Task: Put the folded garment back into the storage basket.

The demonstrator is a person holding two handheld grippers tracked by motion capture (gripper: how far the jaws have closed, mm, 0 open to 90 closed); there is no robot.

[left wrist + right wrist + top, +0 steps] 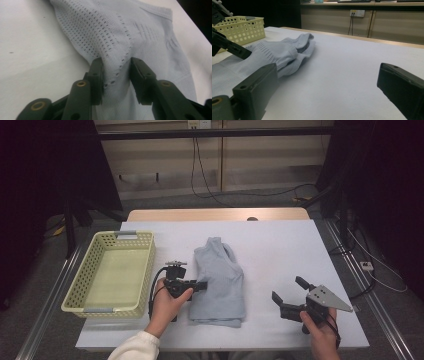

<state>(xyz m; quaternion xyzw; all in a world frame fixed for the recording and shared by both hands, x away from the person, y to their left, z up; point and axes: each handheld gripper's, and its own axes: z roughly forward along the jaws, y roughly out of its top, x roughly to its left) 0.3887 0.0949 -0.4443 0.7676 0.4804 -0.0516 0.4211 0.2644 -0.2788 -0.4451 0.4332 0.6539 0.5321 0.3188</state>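
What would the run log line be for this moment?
left tongs: pinching garment fold | right tongs: open, apart from garment | basket: empty

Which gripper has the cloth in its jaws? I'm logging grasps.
The left gripper: its jaws pinch a fold of the pale blue cloth. The right gripper is open, off the cloth.

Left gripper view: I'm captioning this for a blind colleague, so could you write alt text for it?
Two black jaws of the left gripper pinch a raised fold of a pale blue knit garment, with the cloth bunched between them. The garment, patterned with rows of small holes, lies spread on a white table and stretches away from the camera.
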